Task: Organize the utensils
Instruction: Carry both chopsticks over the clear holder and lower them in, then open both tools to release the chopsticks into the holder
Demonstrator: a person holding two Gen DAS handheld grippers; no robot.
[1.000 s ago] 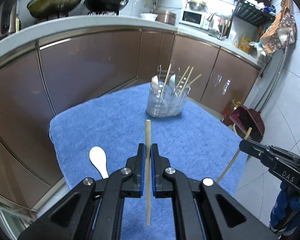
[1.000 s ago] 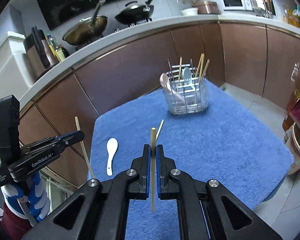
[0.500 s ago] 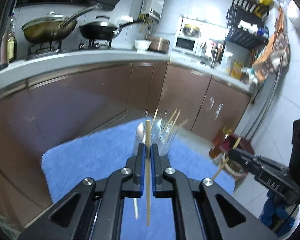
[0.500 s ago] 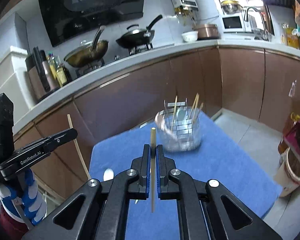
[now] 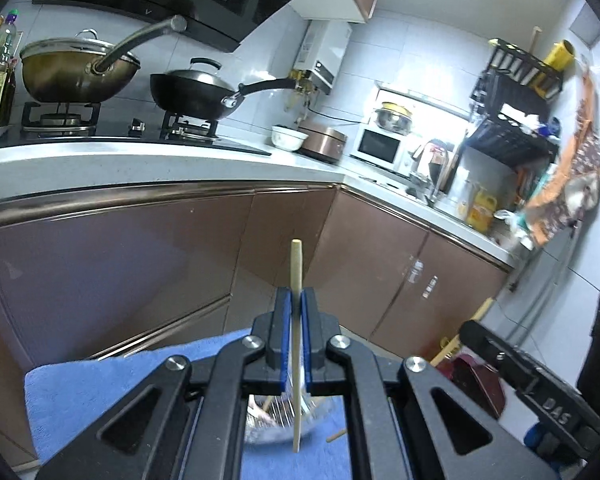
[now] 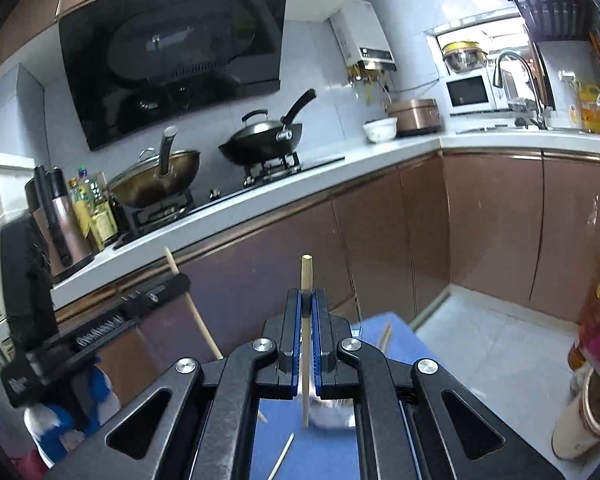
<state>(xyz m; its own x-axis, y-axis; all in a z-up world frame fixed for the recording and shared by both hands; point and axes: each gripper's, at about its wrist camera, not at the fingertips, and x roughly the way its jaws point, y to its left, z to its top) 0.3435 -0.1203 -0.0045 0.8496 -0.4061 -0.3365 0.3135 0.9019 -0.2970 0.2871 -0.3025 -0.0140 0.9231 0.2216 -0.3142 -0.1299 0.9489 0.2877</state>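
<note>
Below both clamped chopsticks [image 5: 297,344] [image 6: 306,344], utensil holder [image 5: 278,420] stands.

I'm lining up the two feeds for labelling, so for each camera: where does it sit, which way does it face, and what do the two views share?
Left wrist: sits on the left gripper, shut on a chopstick; faces the stove counter and the sink corner; the right gripper juts in from the right.
Right wrist: sits on the right gripper, shut on its own chopstick; faces the stove and hood; the left gripper shows at left.
Shared: black wok, microwave, blue cloth.
</note>
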